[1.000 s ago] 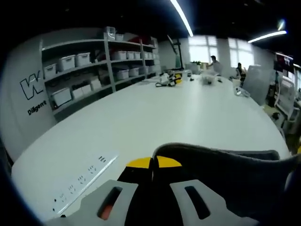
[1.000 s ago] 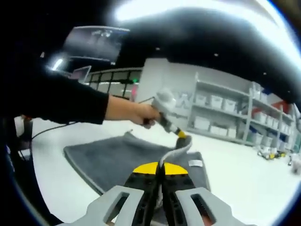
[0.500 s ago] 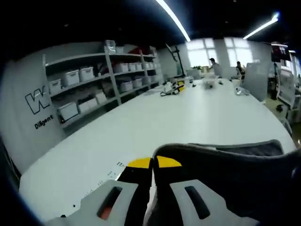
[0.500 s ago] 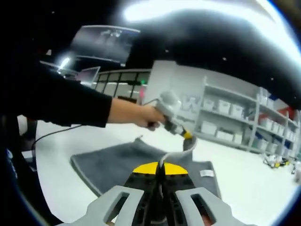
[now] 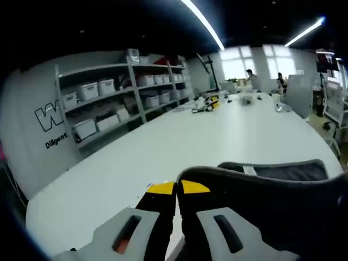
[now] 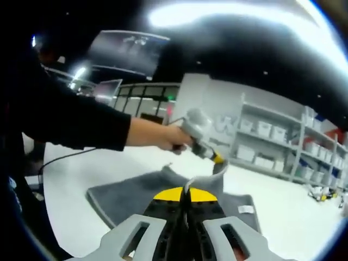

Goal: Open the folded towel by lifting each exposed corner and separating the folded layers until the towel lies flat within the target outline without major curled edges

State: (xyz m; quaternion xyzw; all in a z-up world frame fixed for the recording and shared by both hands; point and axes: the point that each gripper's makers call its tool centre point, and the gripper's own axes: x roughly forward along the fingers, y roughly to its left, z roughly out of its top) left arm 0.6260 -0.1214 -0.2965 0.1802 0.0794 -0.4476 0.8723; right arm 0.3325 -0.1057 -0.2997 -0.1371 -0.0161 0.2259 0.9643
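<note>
Right, down at the bottom centre of the right gripper view, the right gripper (image 6: pixel 185 197) has its yellow-tipped jaws pinched tight on a raised edge of the dark grey folded towel (image 6: pixel 130 193), and in the middle of that view the left gripper (image 6: pixel 217 161) clamps another lifted corner, with the person's hand (image 6: pixel 166 137) on its handle. In the left gripper view those same yellow-tipped jaws sit at bottom centre, closed with a fold of grey cloth against the right-hand jaw and billowing toward the lower right. The rest of the towel lies on the white table (image 5: pixel 179 141), mid-frame in the right gripper view. To do this well, I'd say draw the two corners apart evenly and keep them high enough that the top layer peels clear before lowering it. Hard to read: the target outline can't be made out, the towel's near edge is hidden behind the jaws, and how many layers are gripped is unclear.
</note>
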